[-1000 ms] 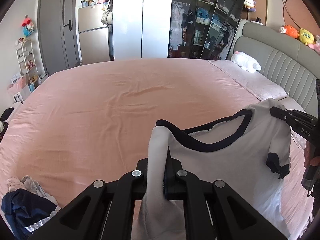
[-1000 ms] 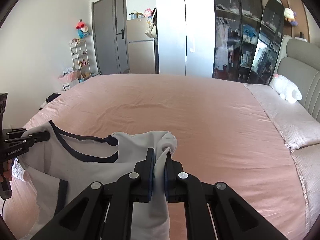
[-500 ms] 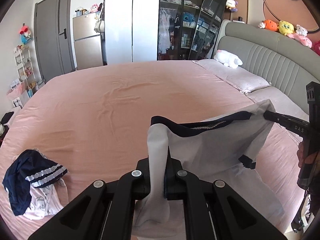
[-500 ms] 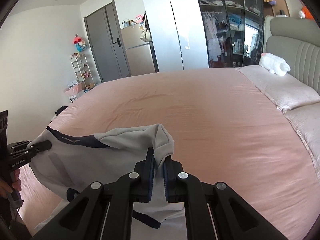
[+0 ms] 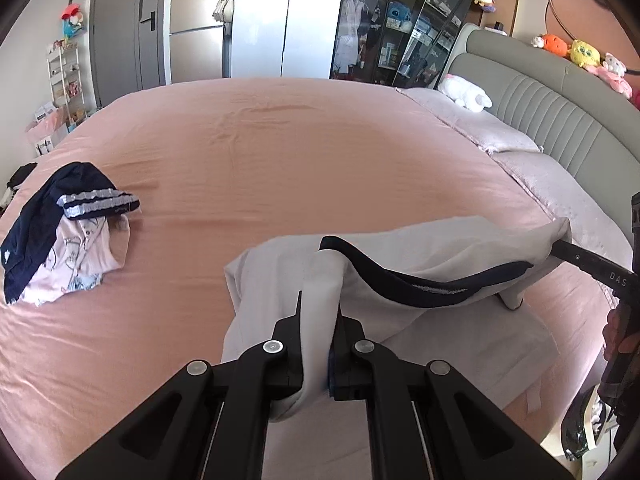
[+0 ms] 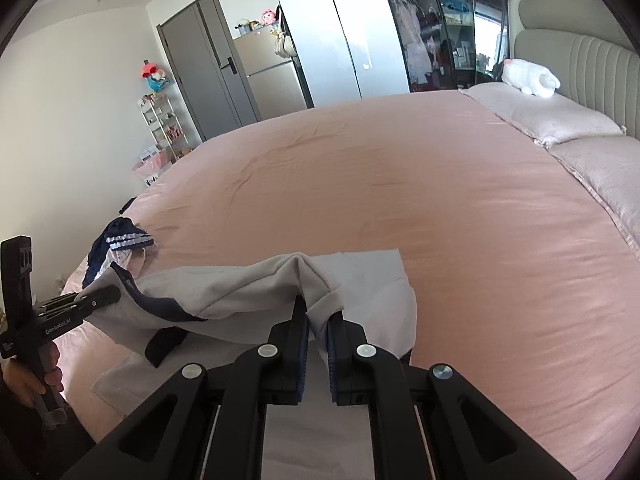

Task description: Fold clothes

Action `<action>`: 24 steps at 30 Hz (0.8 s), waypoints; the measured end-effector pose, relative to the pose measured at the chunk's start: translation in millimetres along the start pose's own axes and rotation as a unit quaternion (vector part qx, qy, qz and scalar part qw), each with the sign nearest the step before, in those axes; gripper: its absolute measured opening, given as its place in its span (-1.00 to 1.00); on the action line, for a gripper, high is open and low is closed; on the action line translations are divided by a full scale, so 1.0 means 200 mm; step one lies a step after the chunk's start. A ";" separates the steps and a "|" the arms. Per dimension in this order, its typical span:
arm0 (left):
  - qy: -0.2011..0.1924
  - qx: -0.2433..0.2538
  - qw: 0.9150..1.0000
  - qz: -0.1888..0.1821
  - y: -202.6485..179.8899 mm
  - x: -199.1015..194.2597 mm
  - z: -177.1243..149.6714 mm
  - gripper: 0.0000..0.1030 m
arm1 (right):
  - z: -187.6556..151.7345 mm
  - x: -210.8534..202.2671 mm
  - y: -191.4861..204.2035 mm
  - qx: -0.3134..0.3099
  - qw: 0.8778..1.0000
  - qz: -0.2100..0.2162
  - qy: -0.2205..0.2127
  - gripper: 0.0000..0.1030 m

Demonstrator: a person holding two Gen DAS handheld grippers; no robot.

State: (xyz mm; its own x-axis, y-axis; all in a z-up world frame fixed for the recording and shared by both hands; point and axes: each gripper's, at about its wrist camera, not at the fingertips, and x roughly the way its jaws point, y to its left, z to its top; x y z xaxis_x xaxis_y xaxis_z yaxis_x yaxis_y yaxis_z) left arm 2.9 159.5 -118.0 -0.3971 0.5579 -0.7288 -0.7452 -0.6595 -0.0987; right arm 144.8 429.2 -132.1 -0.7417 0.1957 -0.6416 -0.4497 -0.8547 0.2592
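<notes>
left gripper [image 5: 318, 320] clenched on one shoulder of white t-shirt [image 5: 420, 252], right gripper [image 6: 318, 316] clenched on other; shirt stretched between them, hem draped on pink bed [image 5: 280, 152]; clothes pile [image 5: 60, 232] well apart.

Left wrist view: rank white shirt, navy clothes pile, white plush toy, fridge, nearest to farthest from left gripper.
1. white shirt, clamped in the left gripper
2. navy clothes pile, left on the bed
3. white plush toy, right, on the pillow by the headboard
4. fridge, at the far wall, left
</notes>
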 end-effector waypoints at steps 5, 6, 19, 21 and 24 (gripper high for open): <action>-0.009 0.016 1.000 -0.002 -0.05 -0.09 -0.06 -0.91 | -0.09 -0.07 0.00 0.031 0.999 -0.006 -0.004 -0.89; -0.016 0.020 1.000 0.002 -0.06 -0.11 -0.07 -0.91 | -0.11 -0.09 0.00 0.038 0.999 -0.007 -0.007 -0.89; 0.020 0.064 0.997 0.041 -0.11 -0.13 -0.23 -0.89 | -0.33 -0.12 0.00 0.053 0.998 -0.011 0.034 -0.89; 0.026 0.074 0.996 0.046 -0.12 -0.12 -0.25 -0.88 | -0.36 -0.11 0.01 0.049 0.998 -0.015 0.041 -0.89; 0.033 0.061 0.997 0.041 -0.10 -0.11 -0.28 -0.86 | -0.41 -0.09 0.01 0.047 0.997 -0.020 0.050 -0.89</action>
State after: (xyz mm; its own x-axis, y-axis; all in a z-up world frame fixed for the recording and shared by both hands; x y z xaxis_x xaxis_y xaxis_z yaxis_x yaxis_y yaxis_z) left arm 57.0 131.9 -137.5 -0.4258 0.4670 -0.7750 -0.7732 -0.6326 0.0436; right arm 198.5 385.4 -178.6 -0.6711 0.1759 -0.7202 -0.5258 -0.7978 0.2950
